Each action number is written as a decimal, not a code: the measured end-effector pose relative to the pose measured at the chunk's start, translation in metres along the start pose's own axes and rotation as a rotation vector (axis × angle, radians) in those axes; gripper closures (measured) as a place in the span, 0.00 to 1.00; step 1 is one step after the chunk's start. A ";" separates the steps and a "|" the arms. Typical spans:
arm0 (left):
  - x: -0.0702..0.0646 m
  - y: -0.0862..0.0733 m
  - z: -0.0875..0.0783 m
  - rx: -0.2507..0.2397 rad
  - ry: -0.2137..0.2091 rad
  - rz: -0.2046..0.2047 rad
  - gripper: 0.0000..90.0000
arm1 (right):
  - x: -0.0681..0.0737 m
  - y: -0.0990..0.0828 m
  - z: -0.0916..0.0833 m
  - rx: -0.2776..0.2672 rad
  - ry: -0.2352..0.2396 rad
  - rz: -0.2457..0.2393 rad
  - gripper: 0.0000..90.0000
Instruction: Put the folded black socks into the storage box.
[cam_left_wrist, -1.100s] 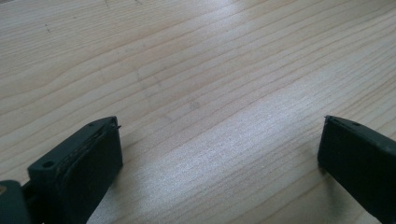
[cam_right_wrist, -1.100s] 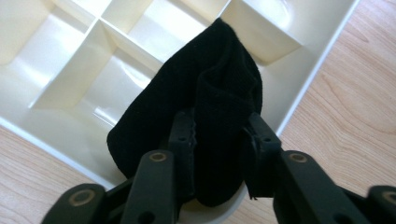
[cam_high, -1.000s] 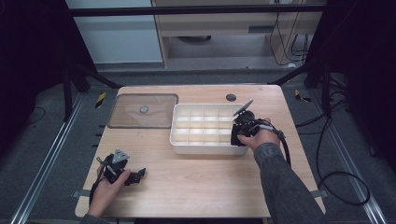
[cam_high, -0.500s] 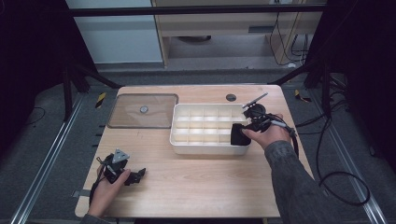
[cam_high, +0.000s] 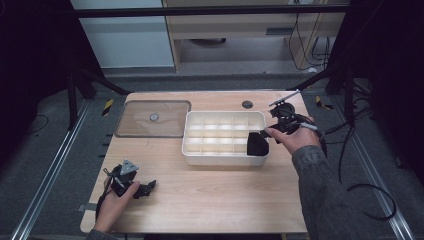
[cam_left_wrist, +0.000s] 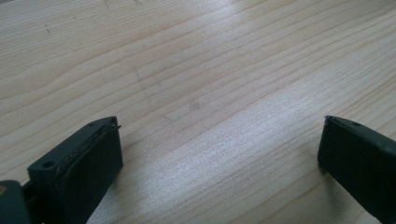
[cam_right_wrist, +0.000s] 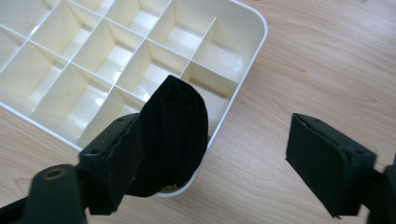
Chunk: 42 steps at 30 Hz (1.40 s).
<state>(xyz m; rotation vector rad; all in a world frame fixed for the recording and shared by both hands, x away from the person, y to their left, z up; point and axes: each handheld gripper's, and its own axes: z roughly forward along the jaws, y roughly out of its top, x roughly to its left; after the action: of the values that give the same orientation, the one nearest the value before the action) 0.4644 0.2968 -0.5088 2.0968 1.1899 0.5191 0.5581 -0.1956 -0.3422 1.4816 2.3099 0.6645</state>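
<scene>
Left gripper: we found it low at the table's near left corner, held in a hand, jaws wide apart over bare wood, nothing between them.
Lid: we noted it flat at the far left, clear, just beside the tray.
Tray: white, with divided cells, mid-table.
Cloth: black, bunched; we saw it sitting in the tray's near right corner cell, against one jaw.
Right gripper: we saw it above the tray's right end, jaws parted, not clamping.
</scene>
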 end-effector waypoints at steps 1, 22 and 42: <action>0.000 0.000 0.000 -0.001 0.001 0.000 0.00 | -0.001 0.002 -0.002 -0.001 0.003 -0.003 0.19; 0.000 0.000 0.000 0.002 -0.001 0.000 0.00 | 0.007 0.027 -0.009 0.018 0.016 -0.046 0.92; 0.000 0.000 0.000 0.001 0.000 0.000 0.00 | 0.024 0.041 0.020 0.058 0.027 -0.092 1.00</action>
<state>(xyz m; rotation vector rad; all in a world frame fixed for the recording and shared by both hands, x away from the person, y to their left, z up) 0.4644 0.2968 -0.5087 2.0982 1.1901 0.5181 0.5893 -0.1555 -0.3370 1.3890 2.4206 0.6011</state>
